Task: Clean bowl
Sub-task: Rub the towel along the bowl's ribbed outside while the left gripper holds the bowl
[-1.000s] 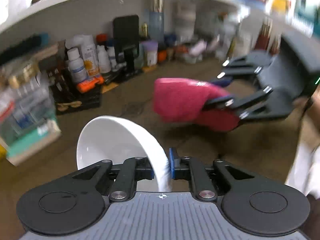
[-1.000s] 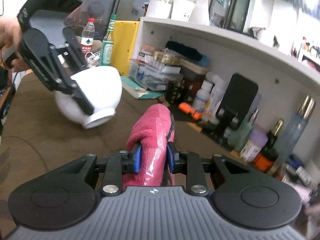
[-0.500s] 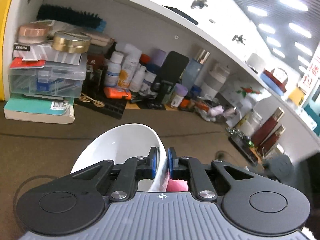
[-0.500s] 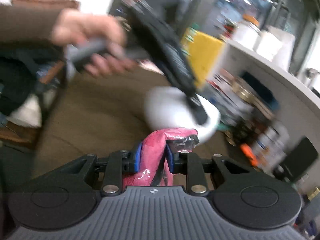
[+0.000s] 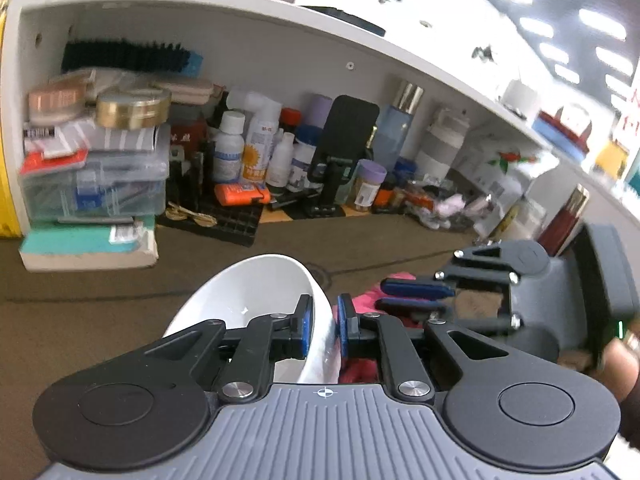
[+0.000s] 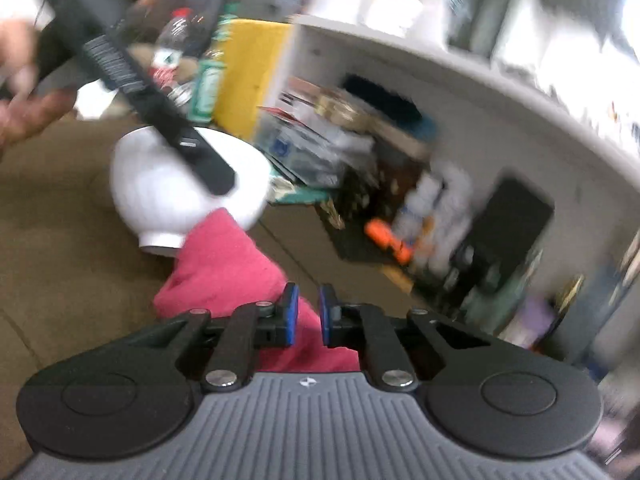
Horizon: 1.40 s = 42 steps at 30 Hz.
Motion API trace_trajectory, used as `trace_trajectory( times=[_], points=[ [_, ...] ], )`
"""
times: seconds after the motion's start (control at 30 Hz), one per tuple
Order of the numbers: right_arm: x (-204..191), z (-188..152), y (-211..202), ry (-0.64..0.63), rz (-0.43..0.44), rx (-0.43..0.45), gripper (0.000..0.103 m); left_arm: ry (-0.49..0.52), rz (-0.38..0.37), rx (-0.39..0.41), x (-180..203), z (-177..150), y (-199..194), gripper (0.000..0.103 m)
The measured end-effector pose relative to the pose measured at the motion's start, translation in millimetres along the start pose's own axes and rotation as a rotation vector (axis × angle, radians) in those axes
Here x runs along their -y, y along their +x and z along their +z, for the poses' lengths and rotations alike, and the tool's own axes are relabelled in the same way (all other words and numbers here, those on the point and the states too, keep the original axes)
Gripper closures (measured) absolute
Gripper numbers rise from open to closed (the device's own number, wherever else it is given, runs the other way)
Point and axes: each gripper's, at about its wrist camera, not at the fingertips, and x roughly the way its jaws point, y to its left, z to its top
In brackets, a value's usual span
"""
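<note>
My left gripper point(image 5: 323, 326) is shut on the rim of a white bowl point(image 5: 256, 300) and holds it tilted above the brown table. The bowl point(image 6: 176, 192) also shows in the right wrist view, foot down and toward me, with the left gripper's finger point(image 6: 200, 160) across it. My right gripper point(image 6: 306, 314) is shut on a pink cloth point(image 6: 224, 260), which reaches up to the bowl's outside near its foot. In the left wrist view the right gripper point(image 5: 416, 298) sits just right of the bowl with the cloth point(image 5: 370, 296) partly hidden behind my fingers.
A white shelf unit point(image 5: 240, 20) at the back holds bottles point(image 5: 248, 148), plastic boxes point(image 5: 92, 184), tins, a black phone stand point(image 5: 340, 152) and a teal book point(image 5: 88, 244). A yellow box point(image 6: 252, 68) and drink bottles stand at the left.
The right gripper with the cloth has moved from under the bowl to its outer right side near the foot. The left gripper keeps hold of the bowl, now tilted a bit differently.
</note>
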Motion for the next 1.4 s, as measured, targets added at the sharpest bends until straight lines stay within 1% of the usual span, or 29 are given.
trace_trajectory(
  times=[0.07, 0.1, 0.13, 0.17, 0.2, 0.27, 0.33, 0.4, 0.43, 0.47, 0.5, 0.53, 0.57, 0.6, 0.63, 0.67, 0.7, 0.73, 0.77, 0.83, 0.9, 0.97, 1.0, 1.03, 1.1, 1.17, 1.23, 1.33, 1.4],
  points=[
    [12.6, -7.1, 1.2, 0.073, 0.128, -0.022, 0.078, 0.043, 0.014, -0.027, 4.4, 1.2, -3.1, 0.083],
    [15.6, -8.9, 1.1, 0.094, 0.182, -0.022, 0.057, 0.085, 0.031, -0.057, 8.6, 1.1, -6.1, 0.078],
    [19.2, -10.9, 0.0, 0.118, 0.250, -0.015, 0.039, 0.117, 0.039, -0.086, 11.6, 0.5, -8.6, 0.073],
    [20.0, -11.7, -2.0, 0.115, 0.292, -0.002, 0.032, 0.146, 0.047, -0.113, 14.3, -0.2, -11.1, 0.072],
    [18.0, -11.2, -3.9, 0.090, 0.312, 0.008, 0.019, 0.173, 0.049, -0.137, 16.4, -1.4, -14.0, 0.070],
    [11.7, -9.4, -6.9, 0.034, 0.337, 0.025, 0.015, 0.226, 0.056, -0.175, 21.1, -5.4, -16.4, 0.063],
    [-8.8, -4.4, -2.9, -0.125, 0.274, 0.005, 0.006, 0.248, 0.067, -0.189, 23.6, -8.0, -15.7, 0.051],
    [-31.0, -1.0, 5.7, -0.311, 0.197, -0.029, 0.007, 0.281, 0.094, -0.211, 27.6, -13.8, -10.8, 0.048],
    [-31.7, 0.2, 14.9, -0.324, 0.202, -0.061, 0.004, 0.306, 0.115, -0.228, 30.7, -17.6, -5.5, 0.045],
    [-23.7, 3.7, 25.0, -0.262, 0.243, -0.096, 0.005, 0.331, 0.136, -0.239, 33.8, -20.7, -0.8, 0.044],
    [-15.6, 7.1, 35.0, -0.200, 0.284, -0.132, 0.017, 0.343, 0.147, -0.242, 35.9, -21.9, 1.7, 0.044],
    [-10.3, 9.2, 40.3, -0.153, 0.301, -0.152, 0.031, 0.356, 0.159, -0.248, 37.6, -23.1, 4.6, 0.043],
    [-7.5, 10.0, 41.3, -0.118, 0.296, -0.158, 0.034, 0.375, 0.178, -0.256, 39.3, -24.7, 8.4, 0.042],
    [-4.7, 10.8, 42.2, -0.083, 0.291, -0.163, 0.045, 0.402, 0.208, -0.265, 40.9, -26.9, 13.2, 0.042],
    [-7.6, 11.0, 37.4, -0.096, 0.269, -0.153, 0.063, 0.407, 0.214, -0.266, 41.2, -26.8, 14.2, 0.044],
    [-15.7, 10.8, 27.3, -0.152, 0.230, -0.128, 0.068, 0.414, 0.222, -0.264, 41.9, -26.7, 15.3, 0.046],
    [-20.7, 10.9, 22.3, -0.184, 0.207, -0.113, 0.075, 0.419, 0.225, -0.261, 42.5, -26.2, 15.8, 0.056],
    [-25.1, 10.8, 19.4, -0.222, 0.170, -0.098, 0.077, 0.418, 0.216, -0.259, 43.2, -24.5, 15.0, 0.074],
    [-31.9, 10.3, 14.0, -0.286, 0.107, -0.075, 0.077, 0.420, 0.214, -0.260, 44.0, -23.1, 14.6, 0.083],
    [-44.7, 9.6, 7.4, -0.407, -0.008, -0.038, 0.078, 0.403, 0.207, -0.268, 41.0, -20.8, 14.9, 0.085],
    [-55.3, 10.3, 12.7, -0.511, -0.091, -0.027, 0.078, 0.364, 0.180, -0.269, 35.8, -20.1, 14.0, 0.086],
    [-65.9, 10.9, 17.9, -0.615, -0.174, -0.016, 0.078, 0.370, 0.177, -0.273, 38.3, -23.7, 14.7, 0.088],
    [-73.1, 9.5, 21.1, -0.679, -0.191, -0.004, 0.078, 0.386, 0.179, -0.278, 42.1, -27.6, 15.2, 0.089],
    [-82.0, 6.5, 24.8, -0.754, -0.186, 0.013, 0.078, 0.398, 0.185, -0.279, 45.1, -29.8, 16.1, 0.089],
    [-90.3, 3.9, 32.3, -0.814, -0.163, 0.025, 0.078, 0.436, 0.218, -0.283, 54.0, -35.7, 16.9, 0.088],
    [-103.7, -11.1, 13.6, -0.903, -0.111, 0.037, 0.078, 0.468, 0.251, -0.290, 61.7, -40.7, 17.5, 0.088],
    [-109.6, -19.1, -6.0, -0.912, -0.094, 0.046, 0.079, 0.498, 0.274, -0.301, 68.1, -45.6, 19.1, 0.088],
    [-110.6, -23.5, -32.7, -0.854, -0.082, 0.049, 0.079, 0.549, 0.305, -0.311, 78.8, -52.4, 23.3, 0.088],
    [-112.3, -26.6, -37.0, -0.863, -0.100, 0.042, 0.079, 0.573, 0.314, -0.316, 83.7, -54.5, 26.6, 0.087]
  ],
)
